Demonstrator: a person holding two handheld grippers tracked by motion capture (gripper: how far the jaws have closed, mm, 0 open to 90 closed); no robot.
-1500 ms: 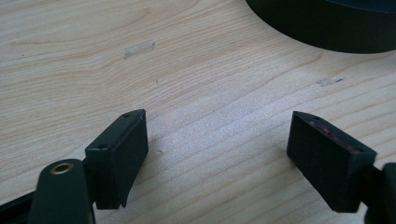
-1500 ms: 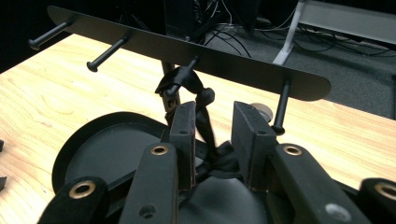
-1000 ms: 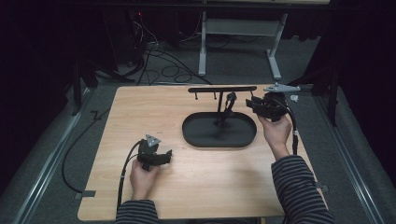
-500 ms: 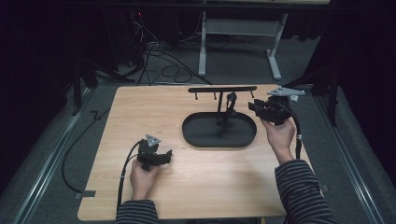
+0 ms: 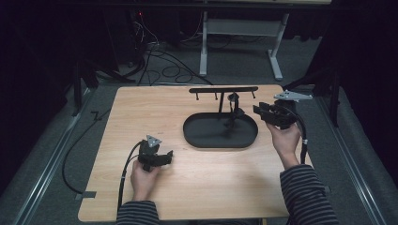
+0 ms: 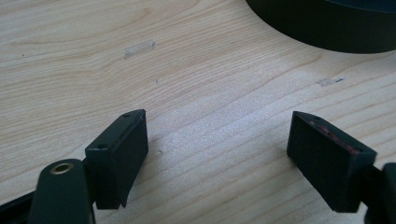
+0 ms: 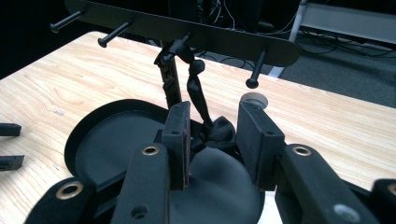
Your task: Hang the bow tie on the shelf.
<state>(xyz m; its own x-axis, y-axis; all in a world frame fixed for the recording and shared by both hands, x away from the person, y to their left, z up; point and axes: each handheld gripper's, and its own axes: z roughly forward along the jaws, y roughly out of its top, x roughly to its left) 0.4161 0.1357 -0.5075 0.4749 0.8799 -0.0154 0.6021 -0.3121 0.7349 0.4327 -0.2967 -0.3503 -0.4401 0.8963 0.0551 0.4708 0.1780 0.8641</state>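
A black stand with an oval tray (image 5: 202,136) and a T-bar of pegs (image 5: 223,90) sits mid-table. A black knotted strap (image 5: 233,110) hangs from one peg down toward the tray. My right gripper (image 5: 258,110) hovers just right of the stand, open. In the right gripper view the strap (image 7: 198,95) and its bow-like lower end show through the gap of the right gripper (image 7: 215,140), apart from the jaws. My left gripper (image 5: 168,157) rests low at the front left, open over bare wood (image 6: 217,154), nothing between its jaws.
The tray's rim (image 6: 322,28) lies ahead of the left gripper. A small pale disc (image 7: 254,99) sits on the table behind the stand. Cables (image 5: 155,56) and a white desk frame (image 5: 244,28) are on the floor beyond the table's far edge.
My right gripper has drawn back a little to the right and toward the person, away from the stand. The left gripper has stayed put.
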